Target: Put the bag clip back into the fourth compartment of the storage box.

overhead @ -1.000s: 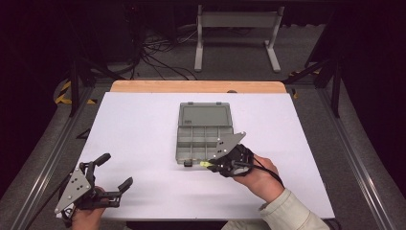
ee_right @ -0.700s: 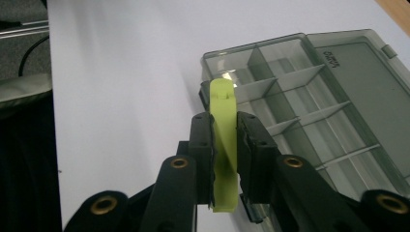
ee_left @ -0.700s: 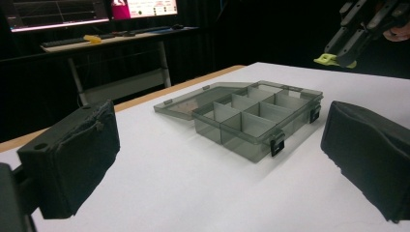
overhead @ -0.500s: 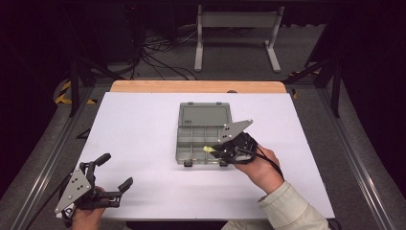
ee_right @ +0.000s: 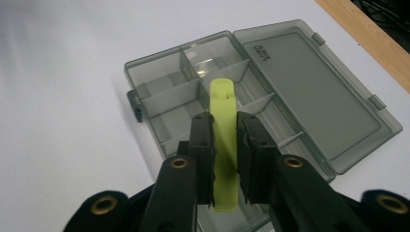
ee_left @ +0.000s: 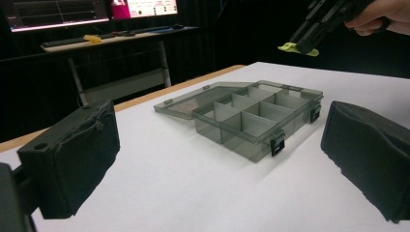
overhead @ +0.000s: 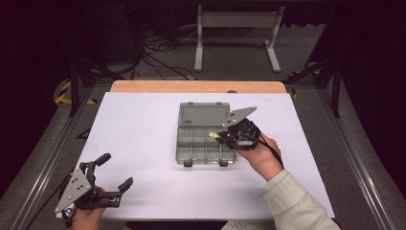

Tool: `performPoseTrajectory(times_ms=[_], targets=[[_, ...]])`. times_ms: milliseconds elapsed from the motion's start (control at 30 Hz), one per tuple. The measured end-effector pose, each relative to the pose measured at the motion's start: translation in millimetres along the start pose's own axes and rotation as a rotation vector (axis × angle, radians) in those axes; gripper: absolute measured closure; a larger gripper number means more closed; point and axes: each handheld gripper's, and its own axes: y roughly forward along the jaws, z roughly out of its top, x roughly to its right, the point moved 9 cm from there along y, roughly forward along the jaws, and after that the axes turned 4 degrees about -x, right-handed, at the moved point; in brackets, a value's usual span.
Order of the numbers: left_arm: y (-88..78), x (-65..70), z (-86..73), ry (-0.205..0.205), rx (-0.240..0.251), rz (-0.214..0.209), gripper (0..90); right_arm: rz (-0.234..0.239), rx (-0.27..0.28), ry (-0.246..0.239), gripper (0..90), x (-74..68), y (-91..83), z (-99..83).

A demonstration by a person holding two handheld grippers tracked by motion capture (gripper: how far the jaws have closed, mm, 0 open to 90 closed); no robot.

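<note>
A grey see-through compartment box (overhead: 205, 140) lies open in the middle of the white table, its lid (overhead: 204, 115) folded flat toward the far side. My right gripper (overhead: 219, 137) hovers over the box's right half, shut on a flat yellow-green strip (ee_right: 223, 135) that sticks out past the jaw tips above the divided cells (ee_right: 193, 104). From the left gripper view that strip (ee_left: 296, 48) hangs well above the box (ee_left: 251, 116). My left gripper (overhead: 114, 173) rests open at the near left corner of the table, its black pads (ee_left: 77, 154) wide apart with nothing between them.
The white tabletop (overhead: 143, 124) ends in a wooden strip (overhead: 196, 86) at the far side. Behind it stand a metal frame (overhead: 237, 36) and loose cables (overhead: 153, 52) on the floor. A desk with monitors (ee_left: 92, 9) lies beyond the table in the left gripper view.
My right gripper has carried the yellow-green strip away from the box's near right corner, farther over the compartments and slightly up. The left gripper has stayed put.
</note>
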Motion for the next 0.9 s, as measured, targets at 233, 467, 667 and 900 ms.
performPoseTrajectory(times_ms=[233, 467, 667, 900], targets=[[0.0, 0.0, 0.0, 0.001, 0.001, 0.0, 0.8, -0.01, -0.01, 0.046, 78.1, 17.0, 6.6, -2.8], [-0.3, 0.1, 0.3, 0.0, 0.002, 0.0, 0.8, -0.026, -0.02, 0.083, 78.1, 30.3, 16.4, -5.2], [-0.5, -0.2, 0.5, -0.006, 0.005, 0.002, 0.8, -0.035, -0.031, 0.119, 78.1, 42.2, 23.4, -9.9], [-0.3, 0.1, 0.4, -0.002, 0.003, 0.0, 0.8, -0.042, -0.039, 0.151, 78.1, 50.9, 28.9, -14.9]])
